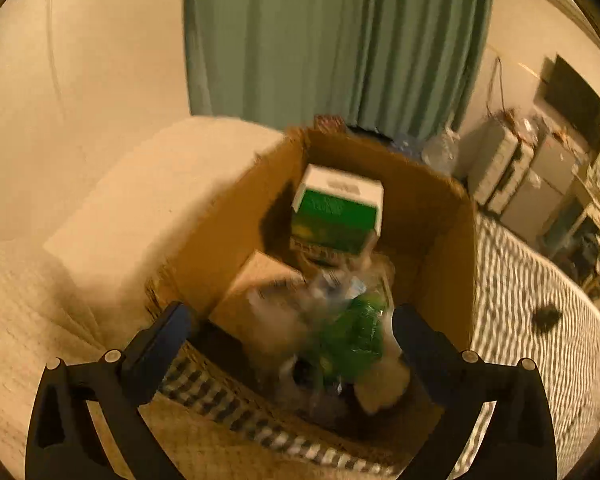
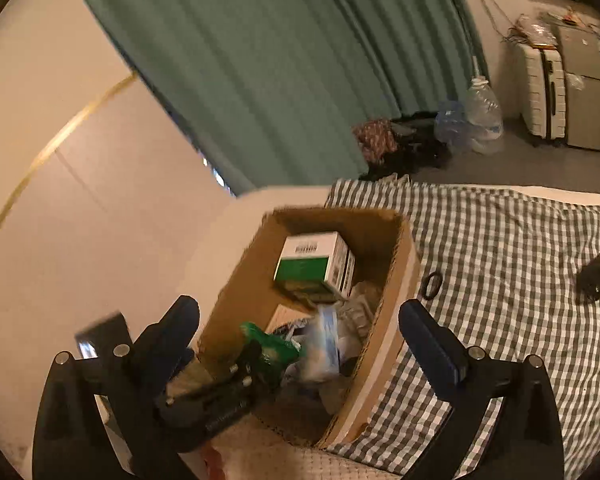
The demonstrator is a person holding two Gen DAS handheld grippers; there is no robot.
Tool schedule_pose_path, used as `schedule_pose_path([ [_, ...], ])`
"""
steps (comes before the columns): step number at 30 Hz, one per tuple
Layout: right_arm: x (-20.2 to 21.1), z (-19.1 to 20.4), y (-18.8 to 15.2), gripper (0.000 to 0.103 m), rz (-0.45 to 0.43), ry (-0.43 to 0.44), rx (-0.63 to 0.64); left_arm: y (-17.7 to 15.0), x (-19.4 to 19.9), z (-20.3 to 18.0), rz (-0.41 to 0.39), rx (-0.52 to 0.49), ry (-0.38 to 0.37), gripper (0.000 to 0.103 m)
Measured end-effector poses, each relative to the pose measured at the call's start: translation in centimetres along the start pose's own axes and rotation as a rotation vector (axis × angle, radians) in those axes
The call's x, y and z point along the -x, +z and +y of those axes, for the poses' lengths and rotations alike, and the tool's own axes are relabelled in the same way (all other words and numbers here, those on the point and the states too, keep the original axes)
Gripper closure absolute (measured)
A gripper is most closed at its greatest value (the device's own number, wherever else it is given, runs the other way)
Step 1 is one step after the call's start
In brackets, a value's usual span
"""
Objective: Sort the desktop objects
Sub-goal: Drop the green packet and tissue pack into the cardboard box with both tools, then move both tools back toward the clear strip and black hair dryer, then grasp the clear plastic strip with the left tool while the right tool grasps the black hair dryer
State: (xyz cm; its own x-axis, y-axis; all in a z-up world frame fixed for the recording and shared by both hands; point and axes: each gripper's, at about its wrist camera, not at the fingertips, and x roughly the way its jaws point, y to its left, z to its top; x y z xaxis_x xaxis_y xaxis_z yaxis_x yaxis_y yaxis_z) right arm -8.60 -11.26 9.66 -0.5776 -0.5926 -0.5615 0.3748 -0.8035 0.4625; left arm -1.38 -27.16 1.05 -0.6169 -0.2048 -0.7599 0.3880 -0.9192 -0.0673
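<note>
- Left wrist view, blurred: left gripper [image 1: 292, 328] spread wide over the near end of the cardboard box [image 1: 448, 216]. A green packet [image 1: 352, 332] lies between its fingers; held or dropped, cannot tell. Best to lift straight up, clear of the rim.
- Right wrist view: right gripper [image 2: 300, 320] open, empty, above the box. Only here: the left gripper at the packet, and a dark object [image 2: 595, 277] and a black loop [image 2: 432, 285] lying on the checked bed cover [image 2: 500, 240], unsorted.

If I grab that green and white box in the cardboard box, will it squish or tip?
The green and white carton looks like stiff card, so it probably keeps its shape. It sits tilted on other items in the cardboard box, so it may topple when nudged. Likely light.
</note>
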Motion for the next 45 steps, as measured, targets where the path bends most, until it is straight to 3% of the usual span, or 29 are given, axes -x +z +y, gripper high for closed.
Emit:
schedule_pose_path([
  [3,4.3,-3.7,-3.2,0.003,-0.068,-0.094,0.023,-1.7,1.3,-0.9,-0.025,0.027,-0.031,0.000],
  [7,10.6,-10.4,-8.5,0.003,-0.131,-0.357,0.055,-3.9,4.8,-5.3,-0.081,0.047,-0.122,0.000],
  [9,13.6,-14.5,-10.3,0.003,-0.134,-0.455,0.012,-5.3,5.9,-9.0,-0.079,0.024,-0.165,0.000],
  [13,18.1,-20.6,-12.7,0.003,-0.173,-0.607,-0.088,-8.4,4.9,-16.3,0.024,-0.030,-0.229,0.000],
  [17,18.5,-24.2,-13.2,0.002,-0.194,-0.720,-0.123,-11.9,0.7,-23.0,0.142,-0.068,-0.155,0.000],
  [23,15.7,-27.1,-12.6,0.003,-0.144,-0.714,-0.080,-13.0,-6.7,-26.0,0.275,-0.039,0.022,0.000],
  [26,13.5,-27.3,-12.5,0.003,-0.115,-0.703,-0.043,-12.4,-8.6,-26.3,0.286,0.021,0.075,0.001],
  [27,12.8,-27.3,-12.5,0.003,-0.110,-0.704,-0.038,-12.4,-9.2,-26.6,0.285,0.023,0.072,0.007],
  [28,12.7,-27.5,-12.7,0.003,-0.106,-0.699,-0.038,-12.5,-9.7,-26.9,0.295,0.010,0.075,0.020],
  [30,12.5,-27.9,-12.8,0.003,-0.096,-0.684,-0.048,-12.9,-10.5,-27.6,0.327,-0.023,0.062,0.038],
  [31,12.6,-27.7,-12.9,0.003,-0.096,-0.676,-0.053,-12.9,-10.1,-27.8,0.303,-0.032,0.060,0.059],
  [33,12.7,-27.9,-12.8,0.003,-0.105,-0.668,-0.072,-13.1,-9.2,-28.3,0.294,-0.058,0.025,0.078],
  [35,13.1,-28.1,-12.9,0.003,-0.107,-0.659,-0.092,-13.2,-8.4,-28.4,0.307,-0.076,-0.013,0.083],
  [36,13.2,-28.0,-13.0,0.003,-0.106,-0.658,-0.097,-13.0,-7.7,-28.1,0.306,-0.065,-0.062,0.100],
  [38,13.3,-27.7,-13.1,0.003,-0.103,-0.658,-0.100,-12.4,-6.1,-27.5,0.304,-0.073,-0.132,0.100],
  [42,13.5,-27.2,-13.2,0.003,-0.099,-0.650,-0.091,-11.4,-1.7,-25.7,0.214,-0.175,-0.207,0.100],
  [45,12.8,-26.9,-12.9,0.003,-0.078,-0.636,-0.084,-11.9,0.1,-23.3,0.177,-0.230,-0.343,0.100],
])
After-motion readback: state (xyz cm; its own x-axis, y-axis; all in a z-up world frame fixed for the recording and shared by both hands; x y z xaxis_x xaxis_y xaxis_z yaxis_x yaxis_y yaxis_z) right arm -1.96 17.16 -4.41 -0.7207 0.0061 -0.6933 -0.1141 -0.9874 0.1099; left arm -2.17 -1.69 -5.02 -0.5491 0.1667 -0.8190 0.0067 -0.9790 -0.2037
